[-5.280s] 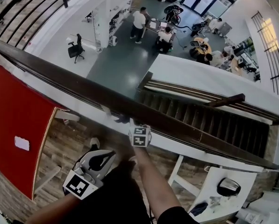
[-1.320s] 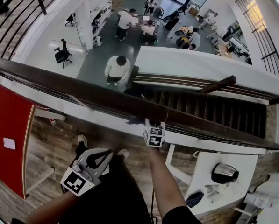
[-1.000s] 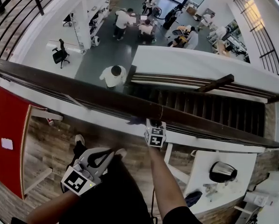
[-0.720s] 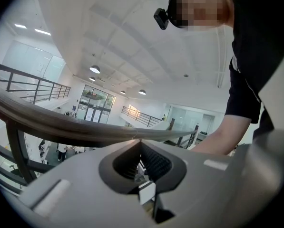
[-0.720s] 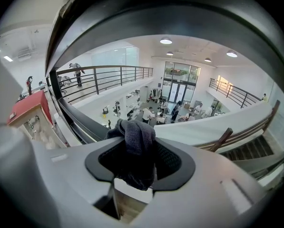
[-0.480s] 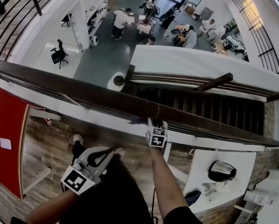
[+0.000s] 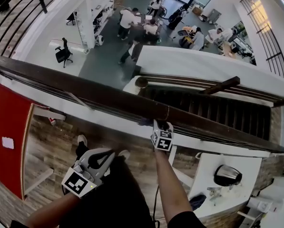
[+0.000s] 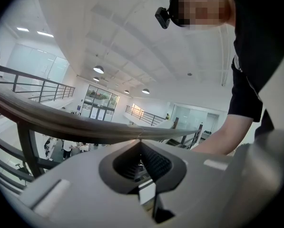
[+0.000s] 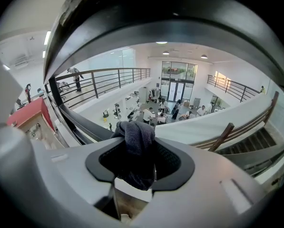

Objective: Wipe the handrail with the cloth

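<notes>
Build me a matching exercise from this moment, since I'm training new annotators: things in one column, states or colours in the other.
Things:
1. left tongs
2. right tongs
3. cloth
4. handrail

States:
A. dark grey, bunched up
B. shut, nothing held
C. dark brown, crossing the head view
D. clamped on fabric

Pairs: 1-B, 2-D, 3-A, 4-C

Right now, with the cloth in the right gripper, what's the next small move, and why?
Probably slide the right gripper a little along the handrail: its jaws grip the cloth right at the rail, and much rail lies to either side.
</notes>
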Demonstrator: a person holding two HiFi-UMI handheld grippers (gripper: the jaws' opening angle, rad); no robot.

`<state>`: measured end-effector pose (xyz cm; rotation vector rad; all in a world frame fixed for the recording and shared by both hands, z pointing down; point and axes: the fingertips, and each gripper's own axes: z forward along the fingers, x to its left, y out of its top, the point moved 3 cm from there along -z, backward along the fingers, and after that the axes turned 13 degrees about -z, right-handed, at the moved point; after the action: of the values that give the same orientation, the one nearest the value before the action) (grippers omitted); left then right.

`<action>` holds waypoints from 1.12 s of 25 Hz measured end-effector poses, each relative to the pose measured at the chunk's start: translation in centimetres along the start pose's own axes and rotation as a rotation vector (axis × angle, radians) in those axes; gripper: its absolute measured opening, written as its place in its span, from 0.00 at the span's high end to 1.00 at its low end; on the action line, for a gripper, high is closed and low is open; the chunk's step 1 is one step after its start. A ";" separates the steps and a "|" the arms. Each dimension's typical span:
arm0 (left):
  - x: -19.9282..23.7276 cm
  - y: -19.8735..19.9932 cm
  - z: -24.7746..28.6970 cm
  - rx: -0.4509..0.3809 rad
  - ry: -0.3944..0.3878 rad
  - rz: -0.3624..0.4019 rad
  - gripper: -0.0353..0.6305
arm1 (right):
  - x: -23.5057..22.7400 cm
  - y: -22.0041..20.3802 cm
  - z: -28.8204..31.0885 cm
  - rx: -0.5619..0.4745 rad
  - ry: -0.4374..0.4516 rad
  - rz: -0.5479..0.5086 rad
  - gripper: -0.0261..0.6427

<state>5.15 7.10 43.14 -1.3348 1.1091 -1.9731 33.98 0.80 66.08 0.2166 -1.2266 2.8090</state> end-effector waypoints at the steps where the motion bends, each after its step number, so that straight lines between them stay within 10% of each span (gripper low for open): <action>1: 0.3 0.1 -0.3 -0.004 0.009 0.002 0.95 | 0.8 0.3 0.0 -0.011 0.010 -0.002 0.72; 15: 5.3 2.3 -6.0 -0.062 0.129 -0.023 0.95 | 22.4 5.6 3.3 -0.063 0.344 -0.045 0.73; 28: 12.7 3.6 -11.6 -0.045 0.136 -0.068 0.95 | 30.8 5.8 10.4 0.076 0.335 0.027 0.73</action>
<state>-10.55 -0.68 44.38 -1.2935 1.1916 -2.1266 3.95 -10.60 73.70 -0.2591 -1.0547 2.7652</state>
